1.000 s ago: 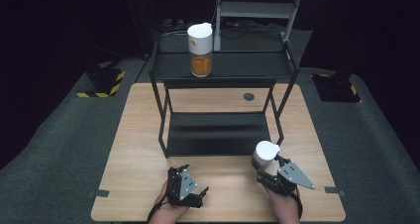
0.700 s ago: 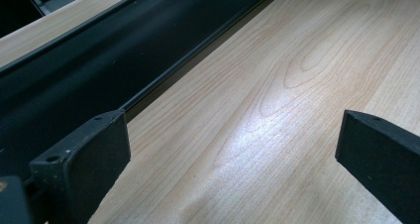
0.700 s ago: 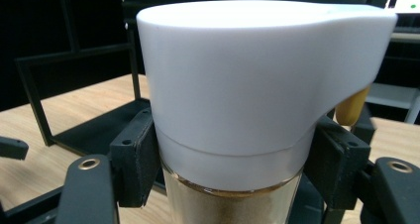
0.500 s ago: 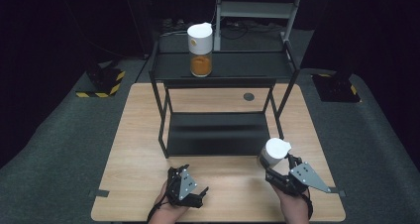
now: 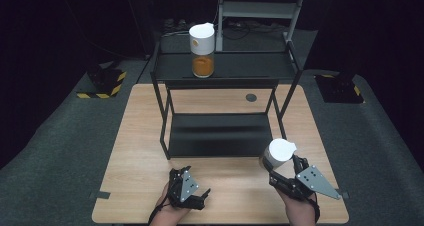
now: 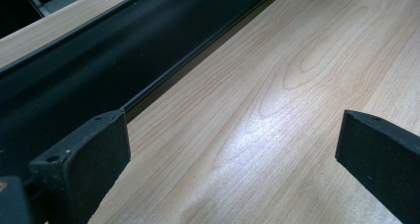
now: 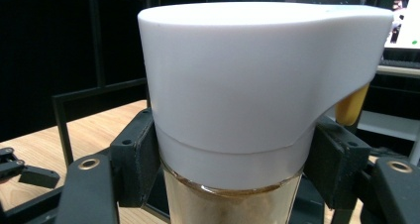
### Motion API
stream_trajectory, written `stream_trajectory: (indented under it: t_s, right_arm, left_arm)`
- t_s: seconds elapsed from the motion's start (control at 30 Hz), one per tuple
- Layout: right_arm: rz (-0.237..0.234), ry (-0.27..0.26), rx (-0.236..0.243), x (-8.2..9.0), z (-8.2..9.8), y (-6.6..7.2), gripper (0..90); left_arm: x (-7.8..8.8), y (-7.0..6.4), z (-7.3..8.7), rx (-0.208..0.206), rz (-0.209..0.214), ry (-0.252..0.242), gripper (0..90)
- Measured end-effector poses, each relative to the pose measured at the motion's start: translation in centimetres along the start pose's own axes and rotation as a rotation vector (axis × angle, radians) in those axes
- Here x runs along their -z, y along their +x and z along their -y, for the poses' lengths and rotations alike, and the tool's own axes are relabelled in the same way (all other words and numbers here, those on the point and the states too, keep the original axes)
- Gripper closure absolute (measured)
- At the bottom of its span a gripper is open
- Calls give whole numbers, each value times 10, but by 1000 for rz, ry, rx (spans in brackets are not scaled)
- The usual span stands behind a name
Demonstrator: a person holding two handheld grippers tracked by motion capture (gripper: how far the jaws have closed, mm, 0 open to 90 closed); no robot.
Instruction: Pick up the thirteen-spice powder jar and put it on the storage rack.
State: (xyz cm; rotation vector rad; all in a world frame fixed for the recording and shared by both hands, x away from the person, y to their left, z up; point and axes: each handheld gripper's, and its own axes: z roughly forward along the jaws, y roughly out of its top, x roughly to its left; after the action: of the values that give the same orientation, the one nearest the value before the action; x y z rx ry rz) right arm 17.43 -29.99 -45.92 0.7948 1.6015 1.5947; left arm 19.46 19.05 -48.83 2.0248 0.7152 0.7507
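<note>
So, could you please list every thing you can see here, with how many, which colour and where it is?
jar with white lid: 2, clear glass; one with orange filling on the rack's top shelf, one with a paler brownish filling held in the right gripper above the table's near right part
shelf rack: 1, black metal, two levels, on the table's far half
table: 1, light wood
round insert: 1, dark grey, in the tabletop behind the rack
floor blocks with yellow-black stripes: dark, on the grey floor at the left
left gripper: 1, black, jaws open, near table edge
right gripper: 1, black, shut on the jar
</note>
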Motion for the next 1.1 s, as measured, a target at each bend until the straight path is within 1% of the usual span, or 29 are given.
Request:
stream_trajectory:
  t_s: [0.17,0.23,0.37,0.43,0.57,0.67,0.8,1.1]
  right_arm:
    - [-20,-5,3,-3,-4,3,300]
    - [-28,-8,-1,-5,-6,3,300]
    - [-29,-22,-14,-8,-10,4,300]
    - [-28,-26,-11,-10,-13,3,300]
    - [-27,-22,-3,-13,-23,1,301]
    - [-39,-18,-14,-17,-32,-5,301]
    - [-38,-13,3,-22,-43,-8,300]
    - [-37,-23,16,-29,-62,-12,300]
  left_arm:
    - [0,0,0,-2,1,-1,7]
    - [0,1,1,6,4,-3,7]
    - [0,2,1,11,7,-5,7]
    - [1,2,2,7,9,-9,7]
    - [1,3,2,5,13,-10,7]
    - [1,4,2,8,16,-9,7]
    - [1,4,2,8,17,-10,7]
    - [1,5,2,7,20,-13,7]
